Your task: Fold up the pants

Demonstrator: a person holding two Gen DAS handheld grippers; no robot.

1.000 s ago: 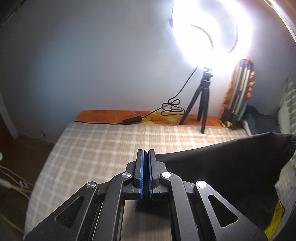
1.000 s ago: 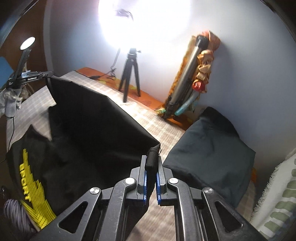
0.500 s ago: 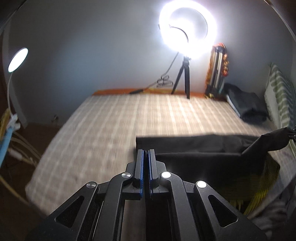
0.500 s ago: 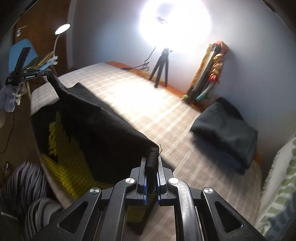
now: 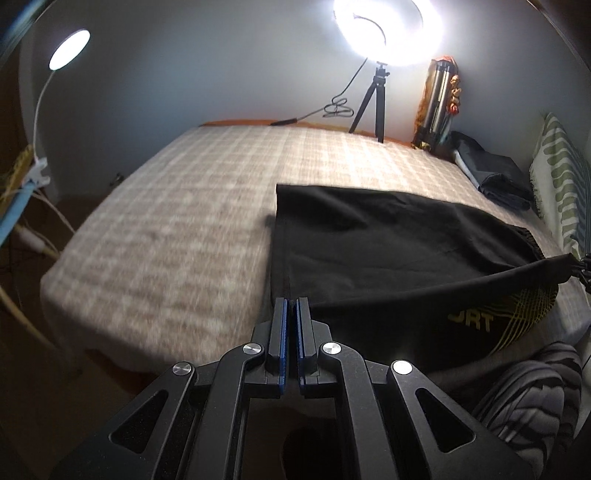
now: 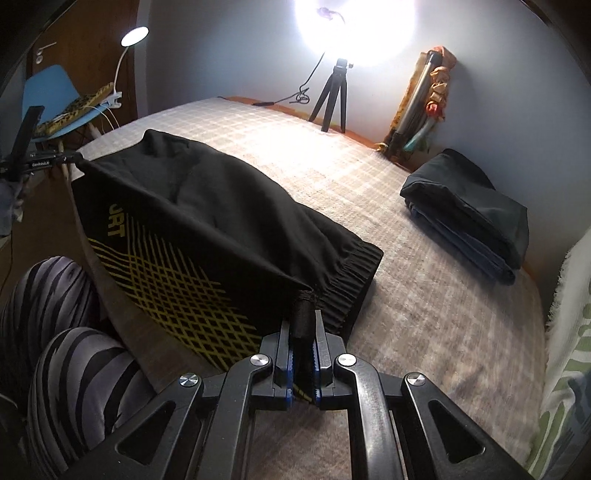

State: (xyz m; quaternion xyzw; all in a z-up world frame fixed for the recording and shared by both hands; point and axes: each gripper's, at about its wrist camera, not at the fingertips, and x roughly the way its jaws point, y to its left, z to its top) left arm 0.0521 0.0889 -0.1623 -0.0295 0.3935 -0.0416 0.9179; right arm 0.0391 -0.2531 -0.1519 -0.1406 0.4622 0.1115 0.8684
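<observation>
Left wrist view: black pants (image 5: 388, 251) now draped over the checked bed (image 5: 184, 206), far half lying flat, near edge held up taut between both tools; a second ago hung high in the air with little cloth touching the cover, half a second ago sinking. Judged a lay-down in progress, with smoothing and the first fold yet to come. Left gripper (image 5: 290, 314) pressed nearly together, only a sliver of dark cloth showing between the blue pads, pinching one corner of the raised edge near the bed's front. Right wrist view: right gripper (image 6: 303, 332) clamped on a bunched roll of black fabric poking up between the fingers, just beside the ribbed waistband (image 6: 351, 280) already resting on the cover. Yellow lattice print (image 6: 177, 284) facing the holder, hanging over the bed's near side above striped knees (image 6: 70, 350). Folded dark stack (image 6: 469, 218) well apart, near the wall. Ring light (image 5: 388, 33) on tripod at the bed's far end.
</observation>
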